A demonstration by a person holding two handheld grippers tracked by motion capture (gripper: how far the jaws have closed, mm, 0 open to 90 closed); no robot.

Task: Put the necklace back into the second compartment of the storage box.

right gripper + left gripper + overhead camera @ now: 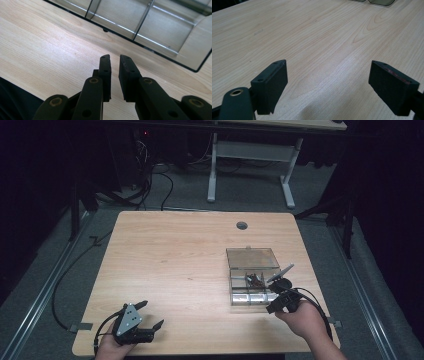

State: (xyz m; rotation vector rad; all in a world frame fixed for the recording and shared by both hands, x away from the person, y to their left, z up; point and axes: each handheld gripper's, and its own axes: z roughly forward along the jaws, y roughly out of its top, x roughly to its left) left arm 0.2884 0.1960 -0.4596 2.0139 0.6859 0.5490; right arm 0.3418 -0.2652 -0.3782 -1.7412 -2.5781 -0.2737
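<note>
Down at the near edge of the table, the left gripper sits low with its jaws spread wide and nothing between them. Over to the right, the right gripper has its jaws nearly together, a thin gap, empty, just short of the clear compartment box. That box lies on the table's right half, its lid open toward the far side, small dark parts in one cell.

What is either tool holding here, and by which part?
Nothing. The left tool stands wide open over bare table; the right tool, nearly closed, has nothing between its jaws.

clear compartment box | lid open (tinted, laid flat behind) | right side of table | small dark parts inside
</note>
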